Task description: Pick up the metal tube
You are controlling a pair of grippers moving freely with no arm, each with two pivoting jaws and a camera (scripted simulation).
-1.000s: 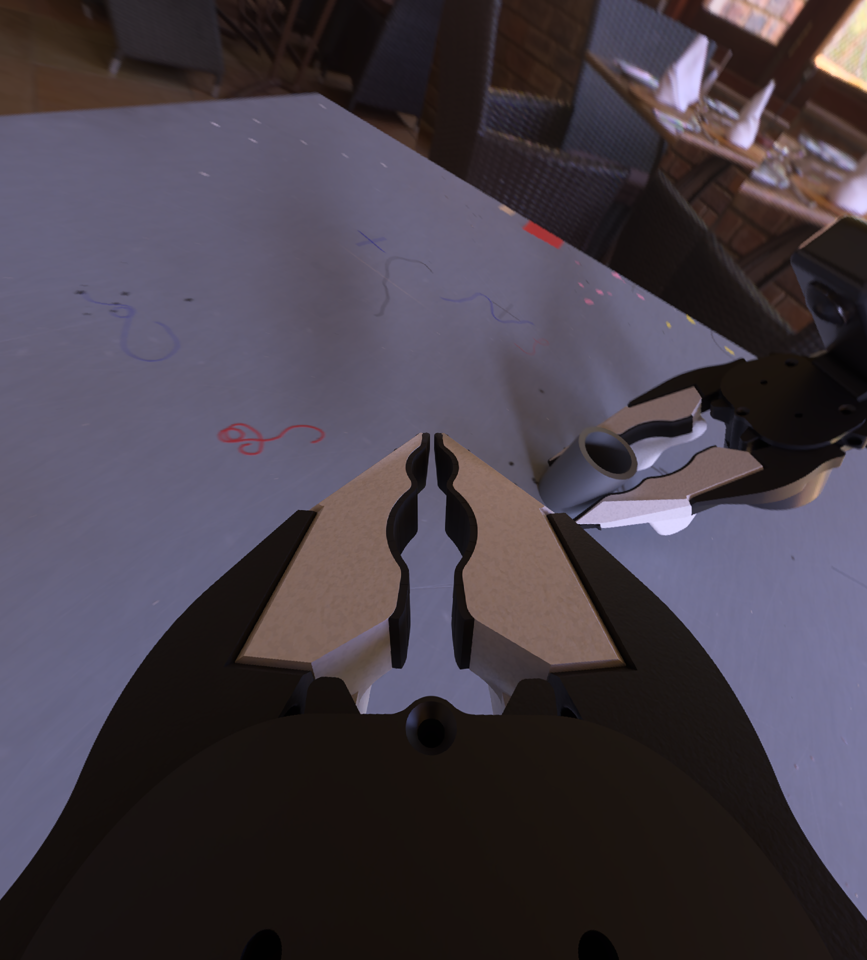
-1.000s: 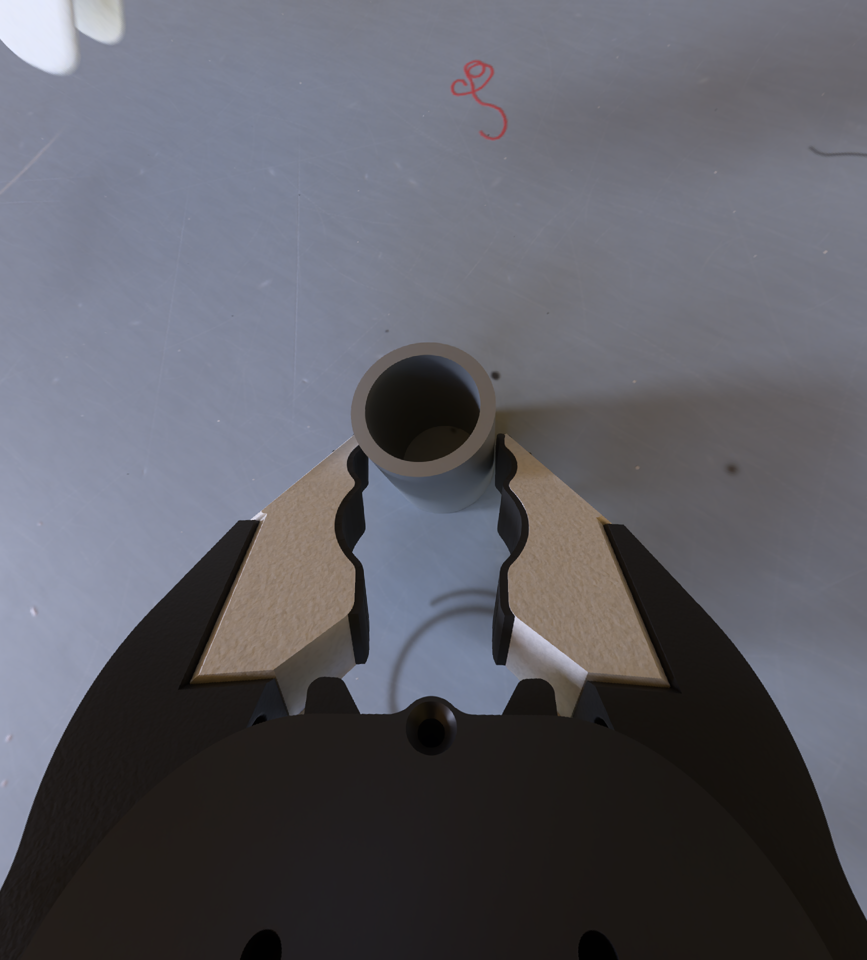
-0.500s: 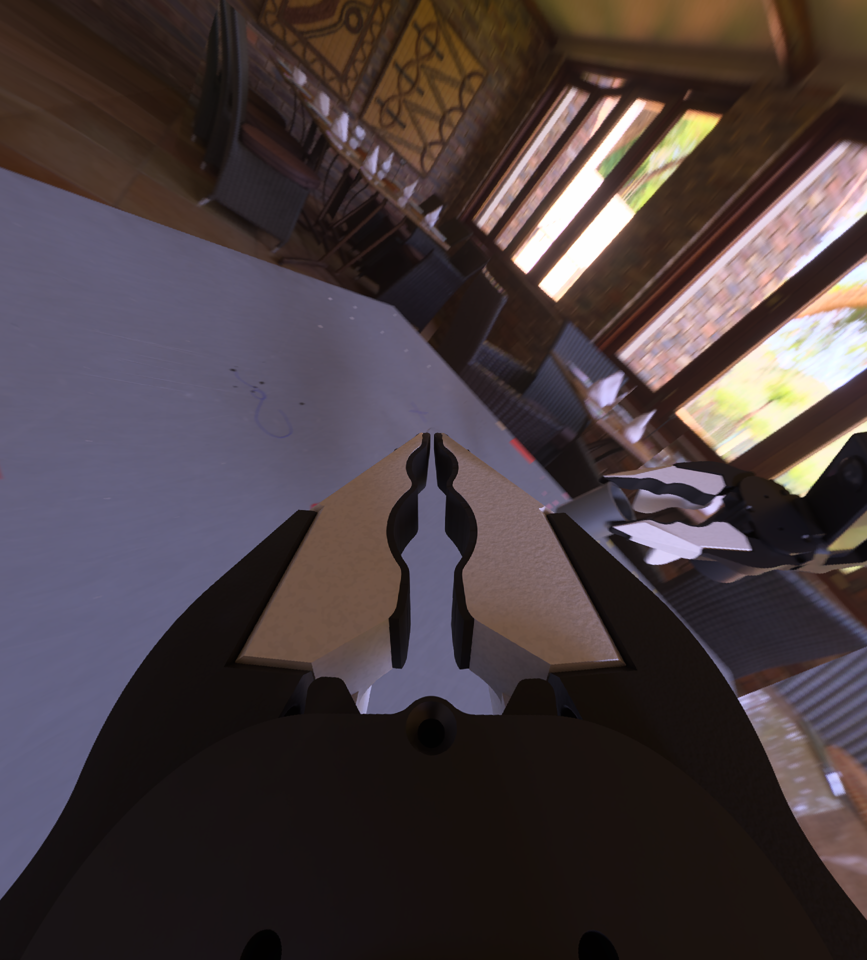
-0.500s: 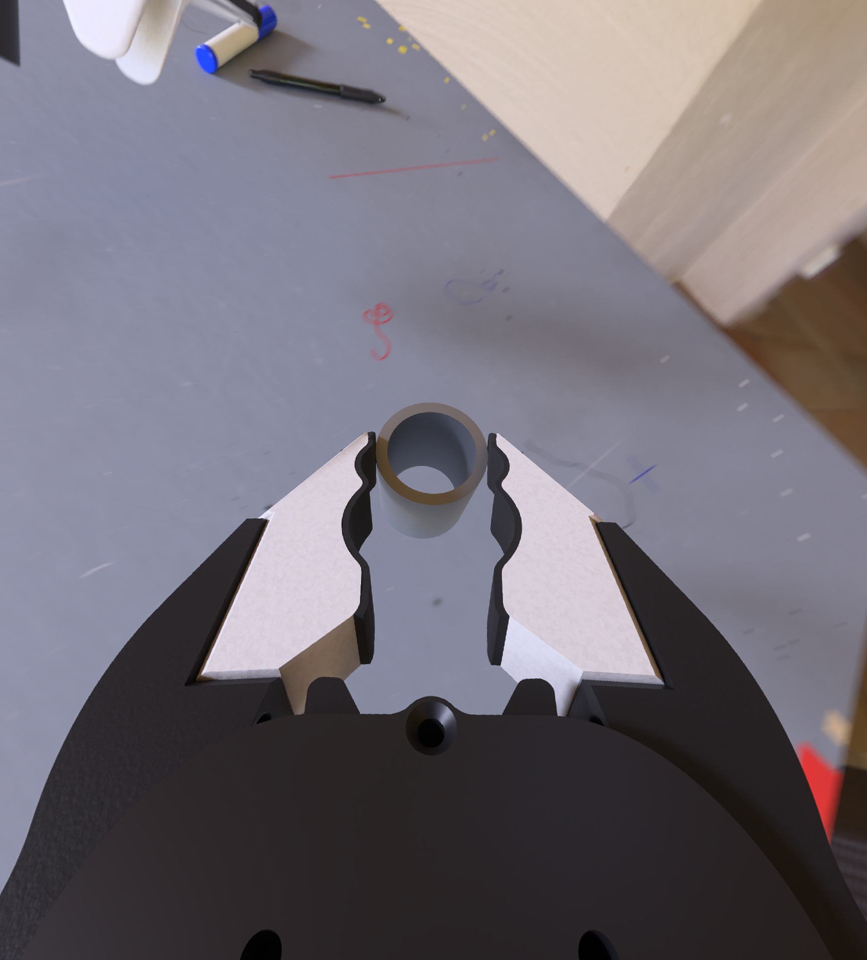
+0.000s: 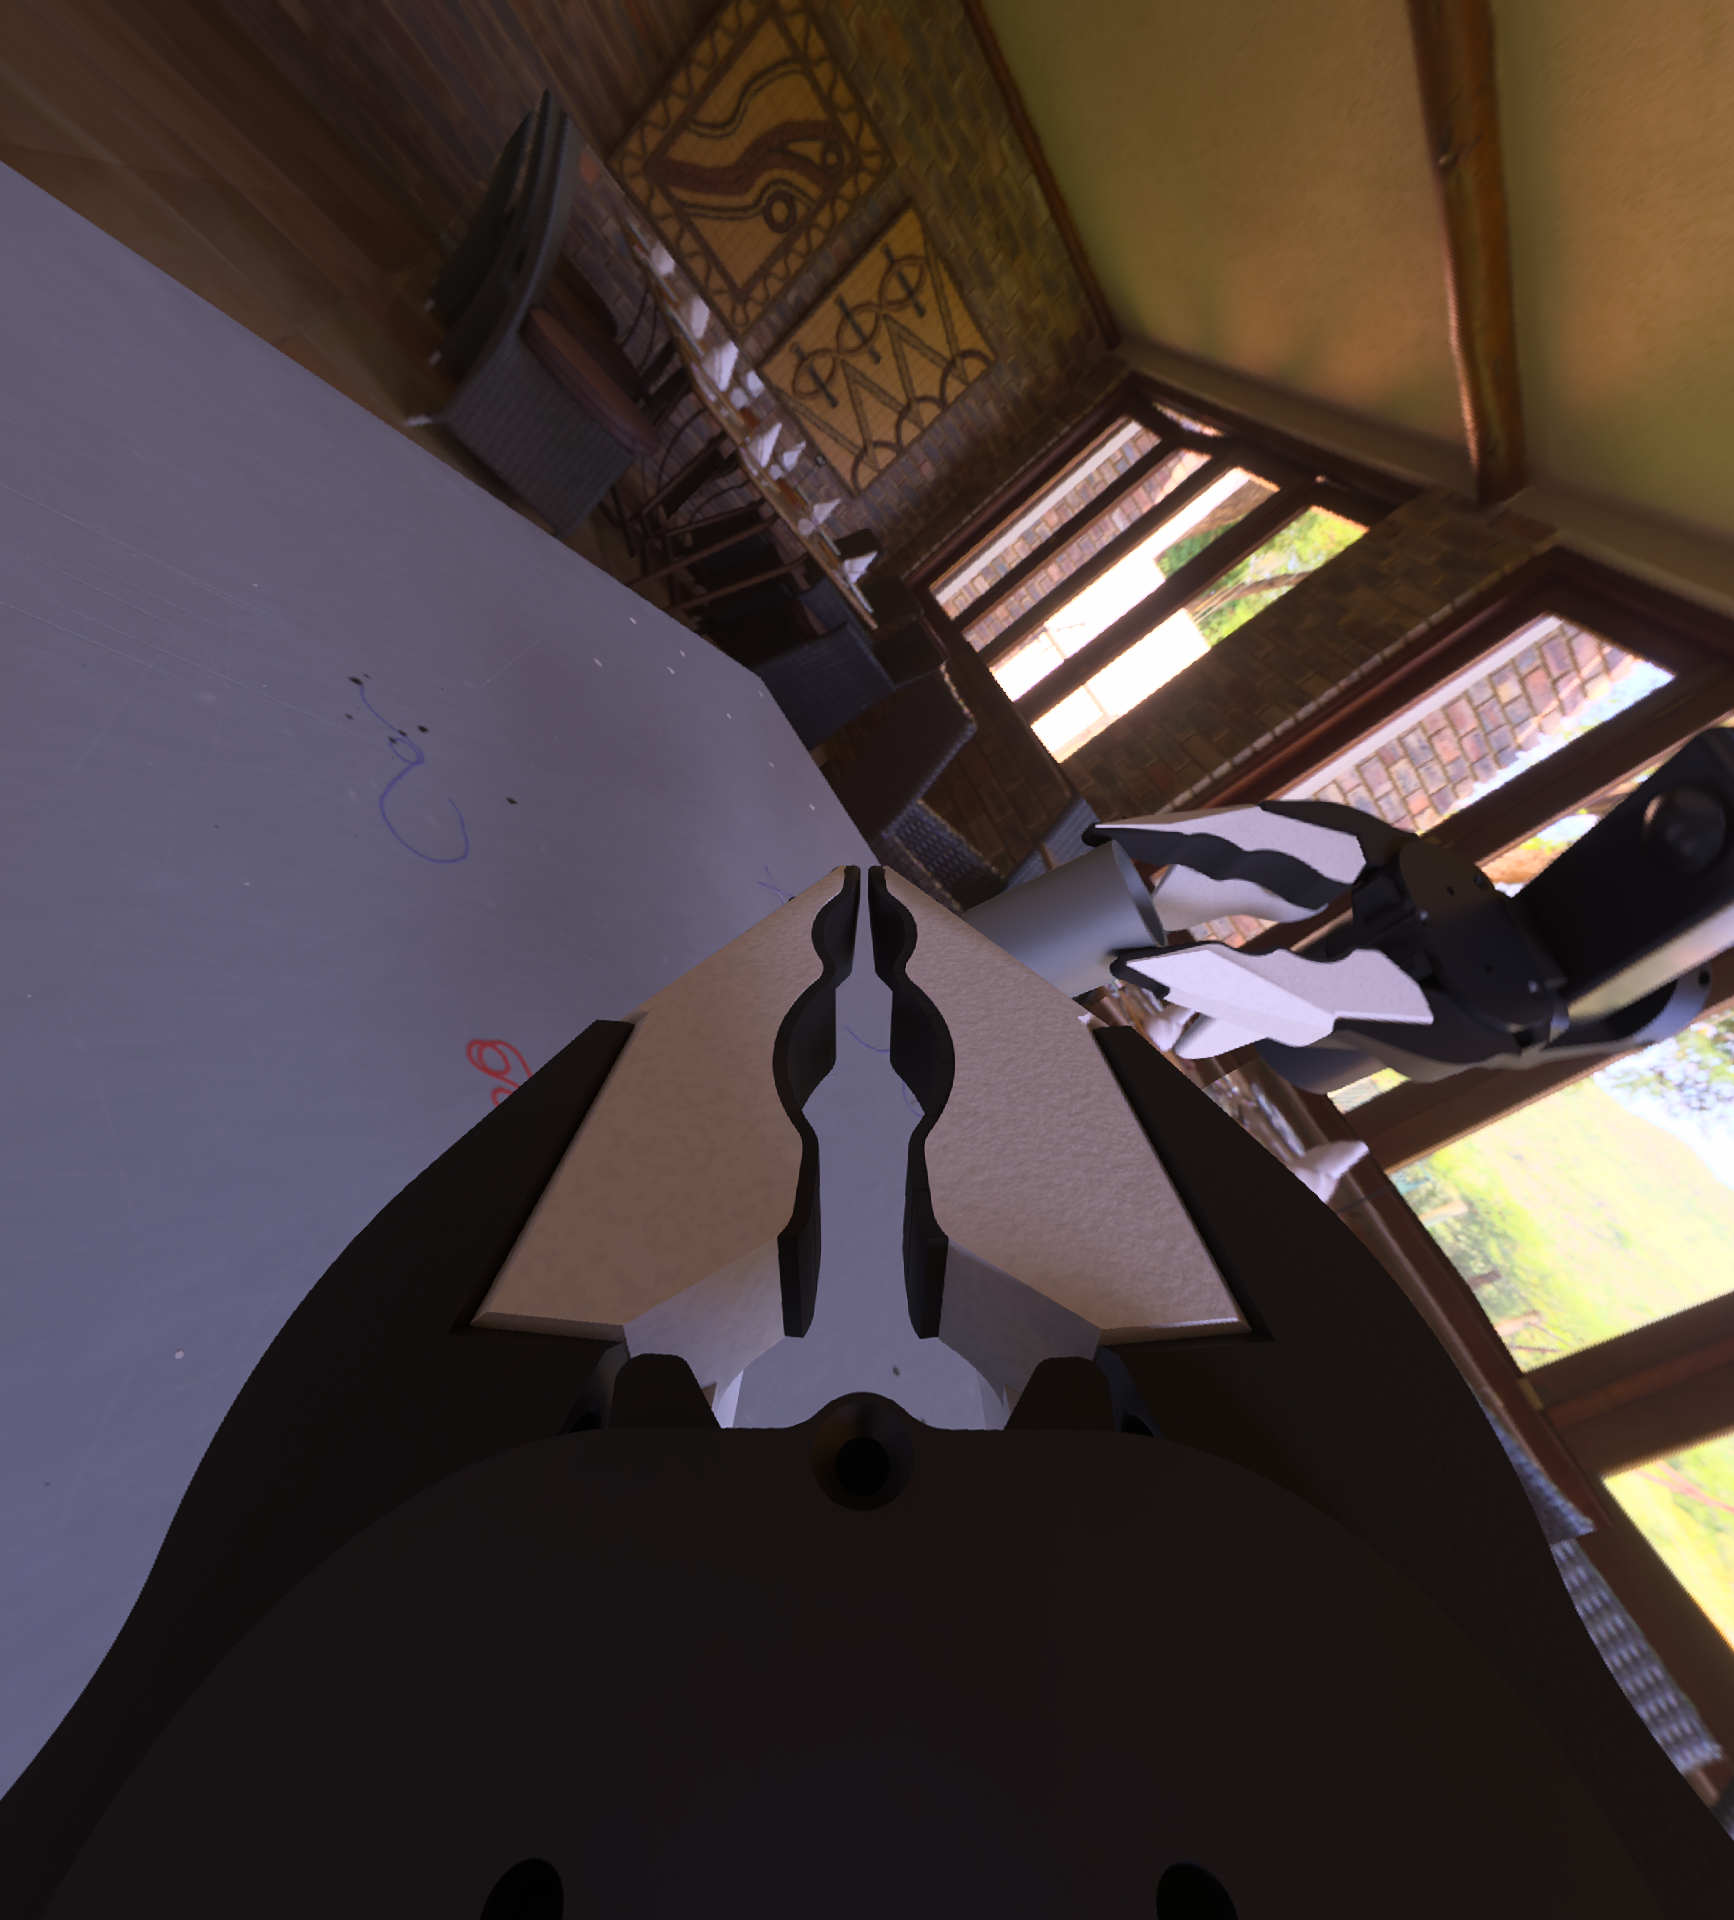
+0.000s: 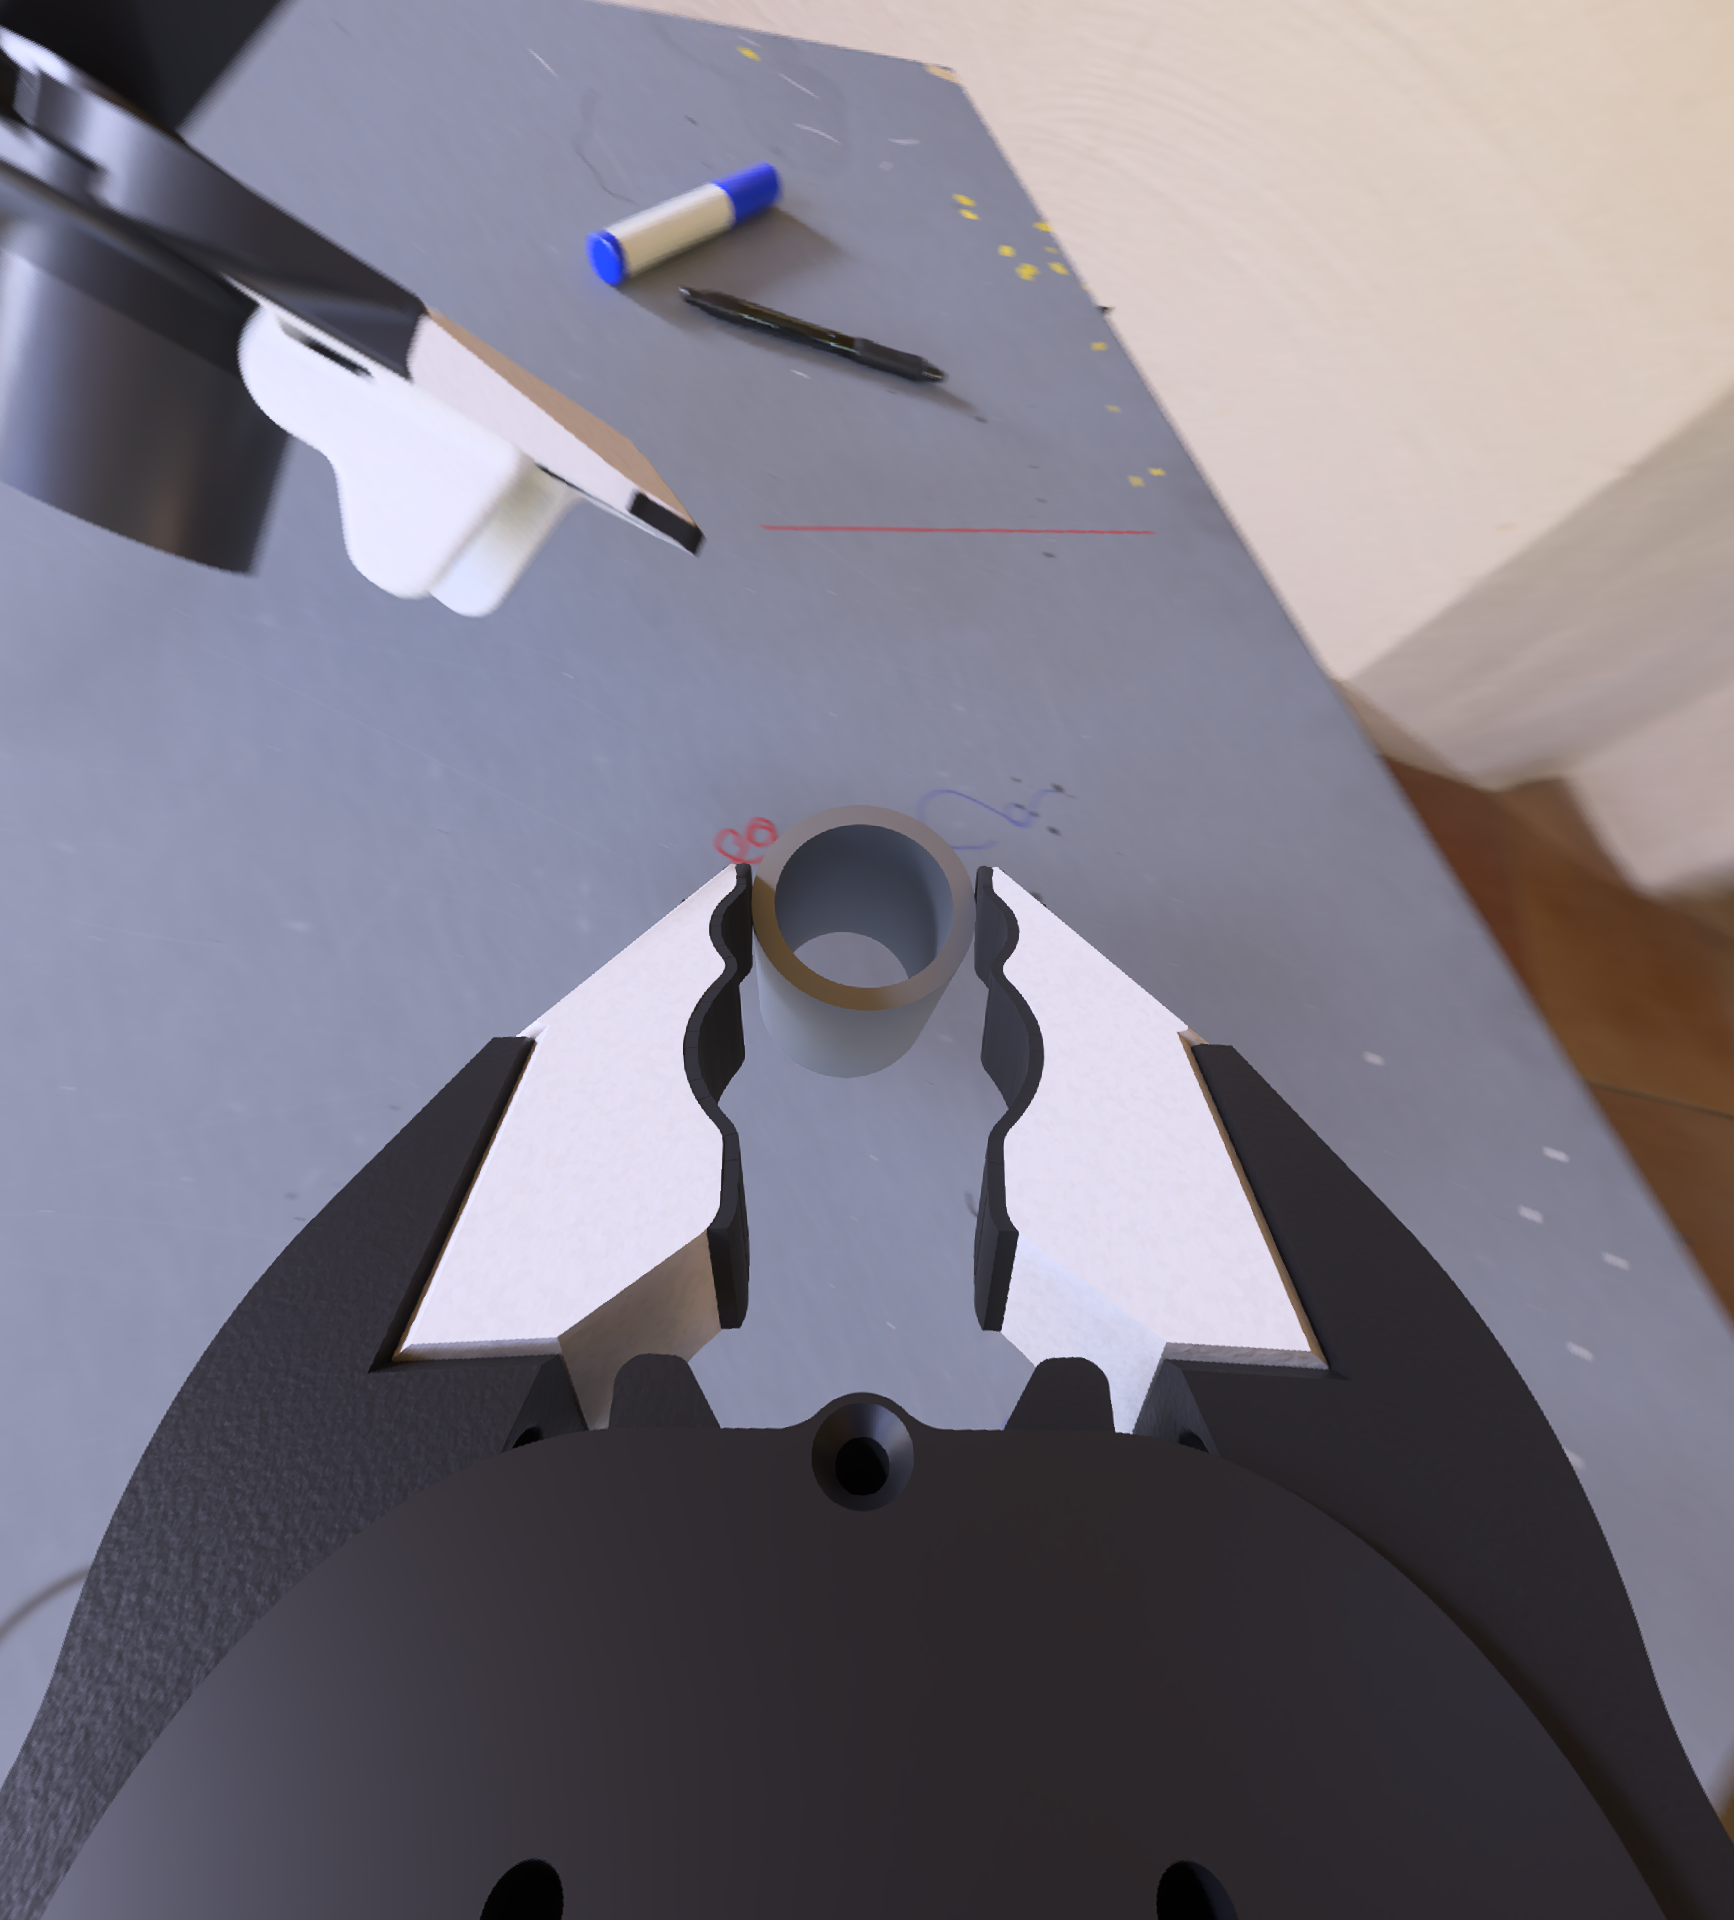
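Your right gripper [image 6: 863,883] pinched the metal tube [image 6: 858,940] above the table [image 6: 219,831], near its right edge.
Since a second ago it had lifted; your left gripper [image 5: 863,883] stayed nearly closed, empty.

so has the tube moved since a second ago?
Yes. The tube, clamped in the right gripper, has gone up off the grey table; the red scribble now looks smaller beneath it.
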